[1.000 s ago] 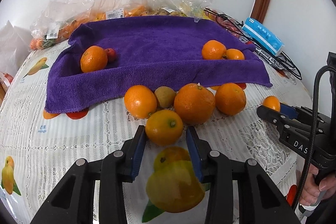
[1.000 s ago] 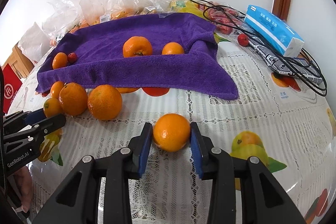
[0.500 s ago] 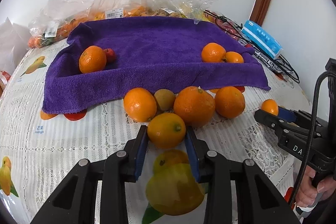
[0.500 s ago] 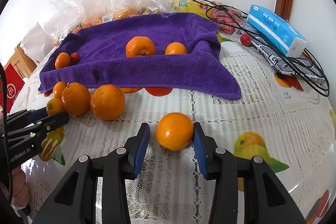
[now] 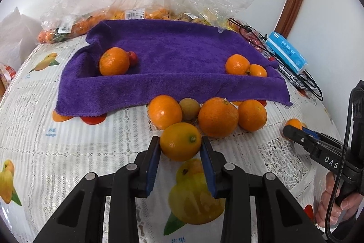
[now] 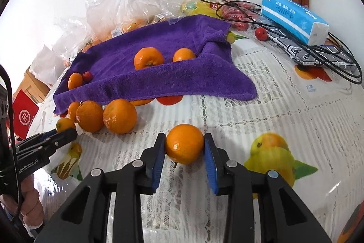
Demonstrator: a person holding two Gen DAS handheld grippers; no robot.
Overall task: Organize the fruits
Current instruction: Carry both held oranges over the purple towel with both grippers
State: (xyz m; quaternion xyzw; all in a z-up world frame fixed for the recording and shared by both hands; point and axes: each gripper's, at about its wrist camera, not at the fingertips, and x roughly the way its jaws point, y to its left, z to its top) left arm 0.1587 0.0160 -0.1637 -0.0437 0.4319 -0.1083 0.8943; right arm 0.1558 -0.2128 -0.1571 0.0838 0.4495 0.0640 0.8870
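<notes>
Left wrist view has the left hand-held gripper pinching an orange on the tabletop, the right hand-held gripper likewise gripping a mandarin; lift both straight up, squeezing gently.

The purple towel covers whatever props its raised front edge. Fruit inside the plastic bags blurs behind creased film; perhaps oranges. The red box is cut by the left tool and frame edge.
</notes>
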